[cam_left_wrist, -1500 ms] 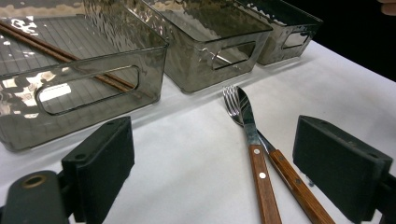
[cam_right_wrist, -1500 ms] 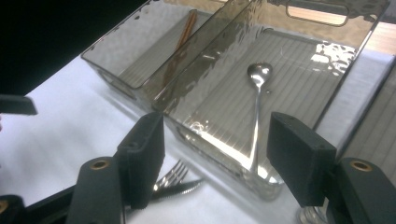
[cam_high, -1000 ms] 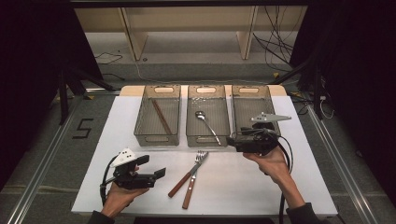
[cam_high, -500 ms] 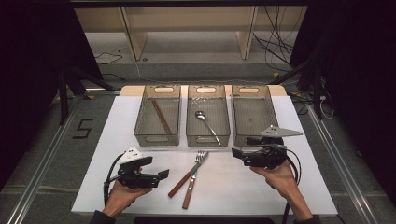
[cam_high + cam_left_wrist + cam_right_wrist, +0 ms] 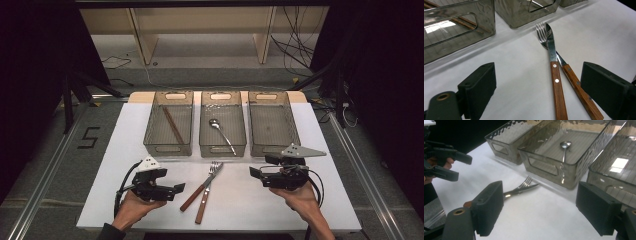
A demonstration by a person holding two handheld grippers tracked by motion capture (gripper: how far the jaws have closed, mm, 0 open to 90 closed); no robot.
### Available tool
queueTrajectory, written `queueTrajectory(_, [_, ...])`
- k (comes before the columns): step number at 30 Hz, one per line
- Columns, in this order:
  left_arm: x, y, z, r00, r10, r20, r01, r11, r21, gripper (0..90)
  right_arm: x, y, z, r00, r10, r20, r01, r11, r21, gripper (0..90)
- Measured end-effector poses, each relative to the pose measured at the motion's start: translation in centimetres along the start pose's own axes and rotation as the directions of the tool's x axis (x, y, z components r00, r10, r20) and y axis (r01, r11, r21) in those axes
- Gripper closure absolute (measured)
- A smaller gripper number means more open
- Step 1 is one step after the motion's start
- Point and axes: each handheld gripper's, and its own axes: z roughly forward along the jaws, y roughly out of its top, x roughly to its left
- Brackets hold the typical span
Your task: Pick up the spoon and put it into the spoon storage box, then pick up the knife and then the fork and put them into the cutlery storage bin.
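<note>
Both grippers lower now, flanking fork and knife, jaws spread.

Fork and knife crossed on table, left gripper and right gripper flanking, both open

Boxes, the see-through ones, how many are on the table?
3, in a row at the table's far side: the left box holds chopsticks, the middle box a spoon, the right box looks empty.
</note>
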Motion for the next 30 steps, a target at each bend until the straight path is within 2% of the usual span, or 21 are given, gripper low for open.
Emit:
queueTrajectory(2, [-0.1, 0.1, 0.2, 1.0, -0.009, 0.004, 0.009, 0.9999, 0.01, 12.9, 0.1, -0.3, 0.1, 1.0, 0.003, 0.0, -0.003, 1.0, 0.002, 22.9])
queueTrajectory(13, [-0.5, 0.5, 1.6, 0.9999, 0.011, -0.006, -0.01, 0.9959, 0.09, 13.5, 0.6, -1.4, 0.0, 1.0, -0.003, 0.004, 0.003, 1.0, 0.007, 22.9])
queueTrajectory(18, [-0.9, 0.6, 2.0, 0.9997, 0.026, -0.005, -0.025, 0.9912, 0.13, 13.5, 0.5, -1.7, 0.0, 1.0, -0.004, 0.006, 0.004, 1.0, 0.014, 22.9])
queueTrajectory(24, [-1.1, 0.8, 2.6, 0.9997, 0.021, -0.007, -0.02, 0.9861, 0.165, 14.9, 0.5, -1.9, 0.1, 1.0, -0.002, 0.004, 0.002, 1.0, 0.017, 22.9])
queueTrajectory(30, [-1.3, 0.9, 3.2, 0.9994, 0.033, -0.006, -0.031, 0.978, 0.206, 15.8, 0.5, -2.0, 0.1, 1.0, -0.003, 0.001, 0.003, 1.0, 0.021, 22.9])
